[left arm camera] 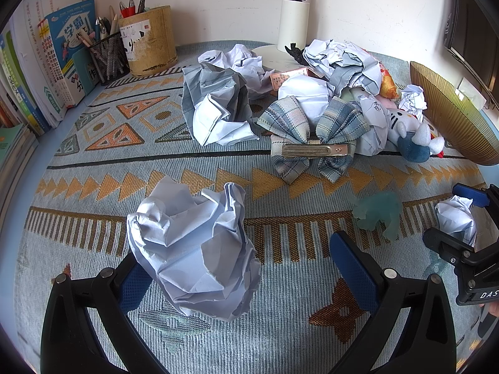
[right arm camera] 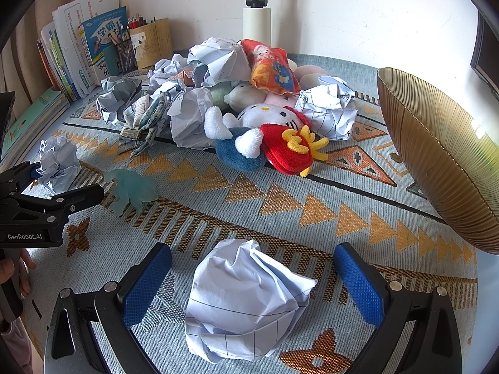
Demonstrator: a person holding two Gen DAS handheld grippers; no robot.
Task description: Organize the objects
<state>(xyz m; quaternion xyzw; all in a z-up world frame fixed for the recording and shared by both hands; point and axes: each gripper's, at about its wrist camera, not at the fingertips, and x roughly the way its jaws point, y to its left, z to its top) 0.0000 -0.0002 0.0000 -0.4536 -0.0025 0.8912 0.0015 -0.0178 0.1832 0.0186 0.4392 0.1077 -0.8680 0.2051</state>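
Left paper ball: a crumpled sheet of pale paper [left arm camera: 193, 249] lies on the patterned woven mat [left arm camera: 280, 327], between the fingers of the left gripper [left arm camera: 246, 272].
Left gripper: jaws stand fully apart. The left blue pad [left arm camera: 134, 286] sits right at the paper's edge; whether it touches cannot be told. The right blue pad [left arm camera: 354, 271] stands clear of the paper. Nothing is gripped.
Right paper ball: a crumpled sheet of lined paper [right arm camera: 246, 302] lies on the mat [right arm camera: 312, 187], centred between the fingers of the right gripper [right arm camera: 252, 286].
Right gripper: jaws stand fully apart. Both blue pads [right arm camera: 146, 286] stand clear of the paper, with mat visible on each side. Nothing is gripped.
Gripper spacing: the two grippers work side by side; each appears at the edge of the other's view.
Teal figure: a translucent teal toy [left arm camera: 379, 215] lies on the mat between the two grippers, apart from both.
Central pile: more crumpled paper [left arm camera: 218, 109], a plaid hair bow with a metal clip [left arm camera: 312, 131], a white plush cat [right arm camera: 249, 131] and an orange printed pouch [right arm camera: 271, 67] are heaped together farther back.
Gold bowl: a ribbed gold bowl [right arm camera: 436, 155] stands tilted at the right edge of the mat.
Back wall: a bamboo pen holder [left arm camera: 149, 40], a mesh pen cup [left arm camera: 109, 57], upright books [left arm camera: 62, 56] and a white lamp post [left arm camera: 294, 15].
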